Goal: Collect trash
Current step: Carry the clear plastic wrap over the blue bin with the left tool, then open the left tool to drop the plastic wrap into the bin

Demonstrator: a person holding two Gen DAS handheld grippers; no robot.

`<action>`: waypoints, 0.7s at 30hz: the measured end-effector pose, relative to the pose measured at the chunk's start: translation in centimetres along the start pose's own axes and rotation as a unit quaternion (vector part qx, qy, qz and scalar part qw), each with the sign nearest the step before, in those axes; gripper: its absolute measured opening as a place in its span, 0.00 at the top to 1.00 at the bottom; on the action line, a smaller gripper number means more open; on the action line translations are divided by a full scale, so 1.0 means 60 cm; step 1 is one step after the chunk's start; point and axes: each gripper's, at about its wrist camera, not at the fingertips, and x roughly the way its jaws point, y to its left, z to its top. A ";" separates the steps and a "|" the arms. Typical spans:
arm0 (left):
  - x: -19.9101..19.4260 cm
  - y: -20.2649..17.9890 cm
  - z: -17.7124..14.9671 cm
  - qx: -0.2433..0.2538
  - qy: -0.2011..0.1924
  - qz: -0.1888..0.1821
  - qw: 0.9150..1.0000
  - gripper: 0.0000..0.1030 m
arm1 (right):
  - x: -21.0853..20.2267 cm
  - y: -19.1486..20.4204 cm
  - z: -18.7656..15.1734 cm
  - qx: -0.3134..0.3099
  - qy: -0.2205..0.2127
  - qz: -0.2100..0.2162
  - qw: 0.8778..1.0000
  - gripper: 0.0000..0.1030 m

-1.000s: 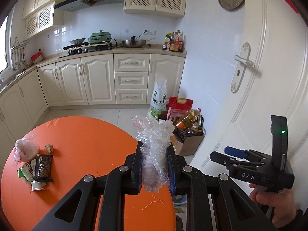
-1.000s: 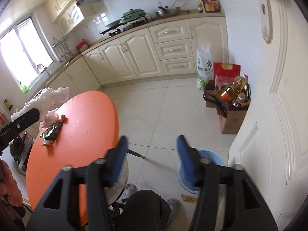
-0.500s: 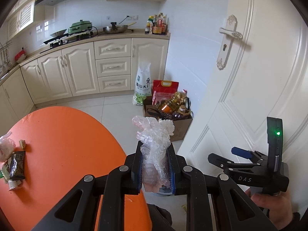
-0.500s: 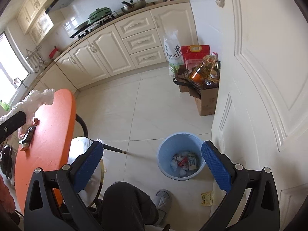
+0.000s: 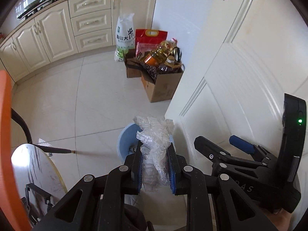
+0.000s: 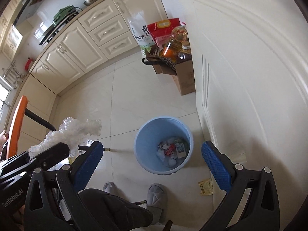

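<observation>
My left gripper (image 5: 155,170) is shut on a crumpled clear plastic wrapper (image 5: 154,140), held above the floor over the near side of a light blue trash bin (image 5: 125,144). In the right wrist view the same wrapper (image 6: 77,132) sticks out of the left gripper at the lower left, to the left of the bin (image 6: 163,146), which holds several pieces of trash. My right gripper (image 6: 152,165) stands wide open above the bin with nothing between its blue pads (image 6: 215,165). It also shows at the right of the left wrist view, right gripper (image 5: 221,144).
A white door (image 5: 240,67) rises right beside the bin. A cardboard box (image 5: 161,84) with oil bottles and rice bags stands by the cabinets (image 5: 57,28). The orange table edge (image 5: 5,115) is at far left. A yellow packet (image 6: 206,186) lies on the floor near a person's slippers (image 6: 156,194).
Both grippers swung away from the orange table and tilted down toward the floor. The left gripper carried the wrapper over the bin. The right gripper's jaws spread wider.
</observation>
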 end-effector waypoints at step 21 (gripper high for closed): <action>0.303 0.025 0.051 -0.030 0.096 0.104 0.990 0.05 | 0.150 -0.098 -0.057 0.079 0.051 0.017 0.995 0.00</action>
